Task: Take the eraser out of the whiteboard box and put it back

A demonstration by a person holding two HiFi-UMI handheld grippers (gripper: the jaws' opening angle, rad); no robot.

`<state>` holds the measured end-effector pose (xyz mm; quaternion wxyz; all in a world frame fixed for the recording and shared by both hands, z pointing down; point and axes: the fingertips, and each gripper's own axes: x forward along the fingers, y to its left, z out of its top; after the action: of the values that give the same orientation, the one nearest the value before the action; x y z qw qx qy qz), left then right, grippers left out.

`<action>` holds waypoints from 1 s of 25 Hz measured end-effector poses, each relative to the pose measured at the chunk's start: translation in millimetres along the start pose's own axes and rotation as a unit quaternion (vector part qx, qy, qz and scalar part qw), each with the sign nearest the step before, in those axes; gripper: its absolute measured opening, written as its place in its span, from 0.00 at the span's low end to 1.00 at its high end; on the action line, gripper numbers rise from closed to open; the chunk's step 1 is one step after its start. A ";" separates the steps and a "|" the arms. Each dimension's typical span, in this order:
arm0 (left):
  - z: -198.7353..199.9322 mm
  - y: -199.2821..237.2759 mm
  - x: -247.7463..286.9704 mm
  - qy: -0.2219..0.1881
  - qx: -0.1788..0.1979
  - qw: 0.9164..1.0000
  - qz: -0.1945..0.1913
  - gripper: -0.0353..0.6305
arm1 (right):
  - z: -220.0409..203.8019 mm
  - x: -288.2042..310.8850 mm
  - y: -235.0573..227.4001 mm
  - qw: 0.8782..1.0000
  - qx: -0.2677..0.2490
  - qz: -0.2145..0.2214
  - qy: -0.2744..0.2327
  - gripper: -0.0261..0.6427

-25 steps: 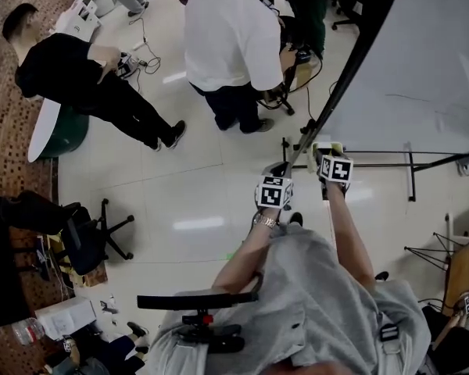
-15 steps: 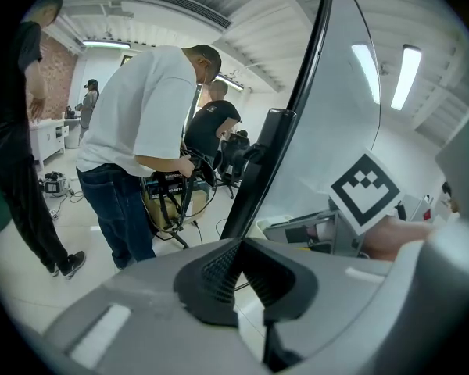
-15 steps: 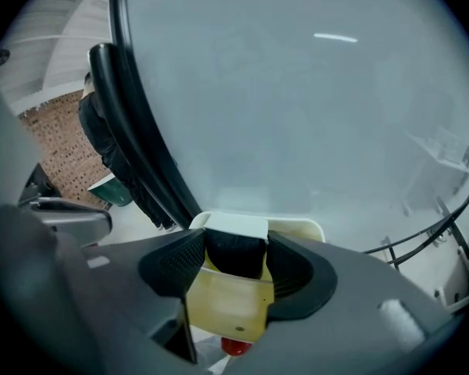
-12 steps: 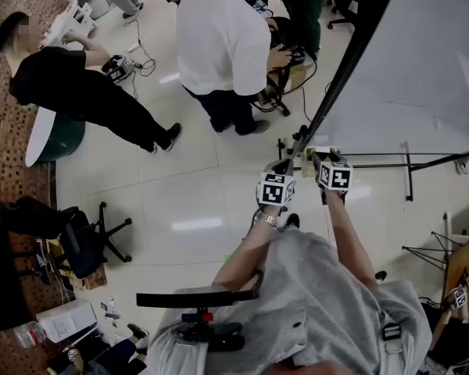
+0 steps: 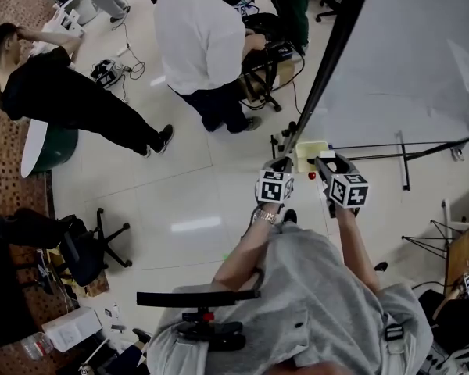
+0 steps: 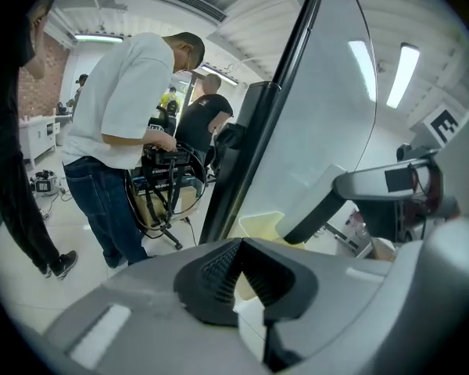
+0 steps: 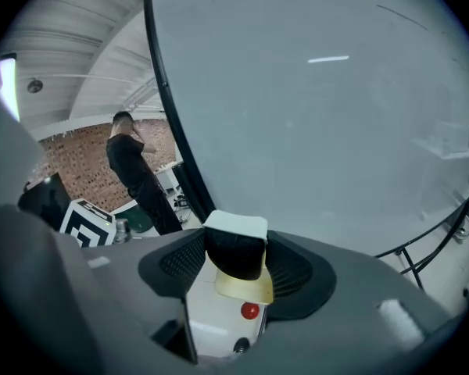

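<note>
1. Your right gripper [image 7: 236,266] is clamped on the eraser [image 7: 236,241], white back facing away, held above the yellow box [image 7: 247,288].
2. Your left gripper [image 6: 241,270] has its jaws together with nothing between them, just left of the box.
3. The box sits at the lower left edge of the whiteboard [image 5: 406,61].

Nothing readable here, honestly. The closest thing to print is the black-and-white square markers on the cube [image 5: 274,187] of the left hand-held gripper [image 5: 281,165] and the cube [image 5: 348,191] of the right hand-held gripper [image 5: 322,162]. They're just block patterns, no letters or numbers.
</note>
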<state>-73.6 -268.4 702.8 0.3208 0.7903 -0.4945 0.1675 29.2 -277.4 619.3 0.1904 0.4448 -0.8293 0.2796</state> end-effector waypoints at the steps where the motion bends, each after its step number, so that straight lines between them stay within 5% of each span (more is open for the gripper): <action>1: 0.2 -0.5 0.8 0.000 0.000 1.000 0.001 0.06 | -3.0 1.7 1.7 1.000 -0.002 0.003 0.006 0.41; 16: -0.2 -0.3 0.9 0.001 -0.006 1.000 0.004 0.06 | -87.4 65.5 -31.5 0.993 -0.034 -0.045 0.106 0.41; 25: -24.5 0.5 -8.0 0.009 -0.022 1.000 -0.003 0.06 | -84.6 53.9 -20.6 0.993 -0.012 -0.075 0.087 0.42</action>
<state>-76.4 -246.7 716.4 0.3434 0.7828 -0.4928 0.1624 23.6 -267.1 721.1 0.2871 0.4775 -0.7773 0.2922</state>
